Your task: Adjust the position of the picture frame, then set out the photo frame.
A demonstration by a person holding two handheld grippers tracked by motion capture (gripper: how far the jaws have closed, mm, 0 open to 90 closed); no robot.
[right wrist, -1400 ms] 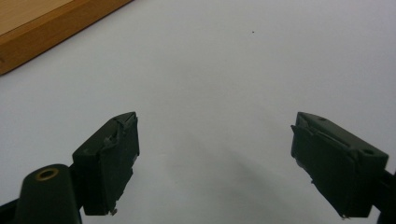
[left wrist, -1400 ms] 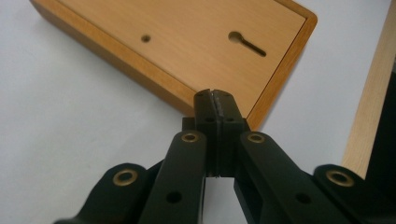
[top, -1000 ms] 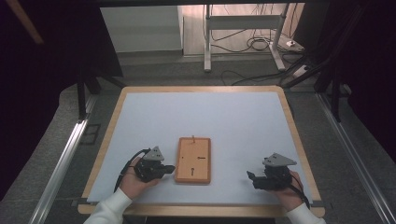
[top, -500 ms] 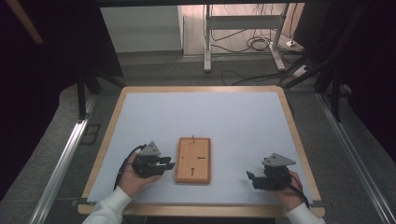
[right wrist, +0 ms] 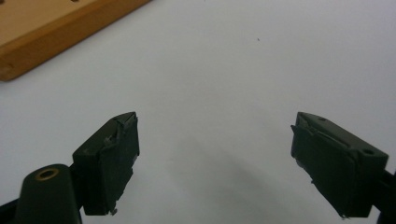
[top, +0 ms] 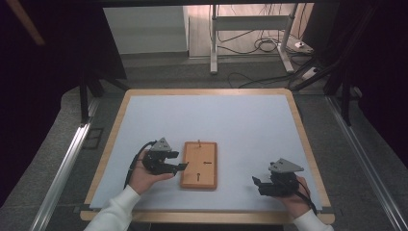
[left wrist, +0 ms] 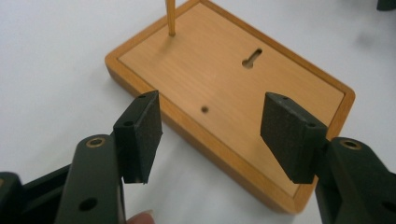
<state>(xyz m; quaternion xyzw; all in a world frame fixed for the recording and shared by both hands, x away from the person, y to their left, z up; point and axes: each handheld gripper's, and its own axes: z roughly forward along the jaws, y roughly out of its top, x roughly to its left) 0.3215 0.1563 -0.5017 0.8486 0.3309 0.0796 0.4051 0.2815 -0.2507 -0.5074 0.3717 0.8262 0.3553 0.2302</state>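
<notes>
Jaws on the left gripper (left wrist: 212, 135) have just been opening and now stand wide, with nothing between the pads — the wooden board (left wrist: 233, 93) lies beyond them, not in them. Seen from its own camera, the board's near long edge runs across the gap between the two black pads, and a thin upright peg (left wrist: 170, 16) rises from the board near the top of the frame; a keyhole slot (left wrist: 252, 58) and a small hole (left wrist: 204, 109) show in its face.

From above, the board (top: 199, 164) lies flat on the white table (top: 211, 120), low in the frame and a little left of centre. The left gripper (top: 180, 160) sits just beside its left edge, apart from it, pointing toward the right of the frame. The hand (top: 144, 177) cups it from below, forearm coming up from the bottom edge.

The right gripper (top: 256, 185) rests low at the right of the frame, well apart from the board, jaws spread wide and empty — its own view looks over bare table with the board's corner (right wrist: 51, 30) at the upper left.

My reading: this is a let-go of the board, or the pause just before a fresh grip. A next grasp would call for sliding the open pads over the board's edge or lining them up on the peg before closing.
</notes>
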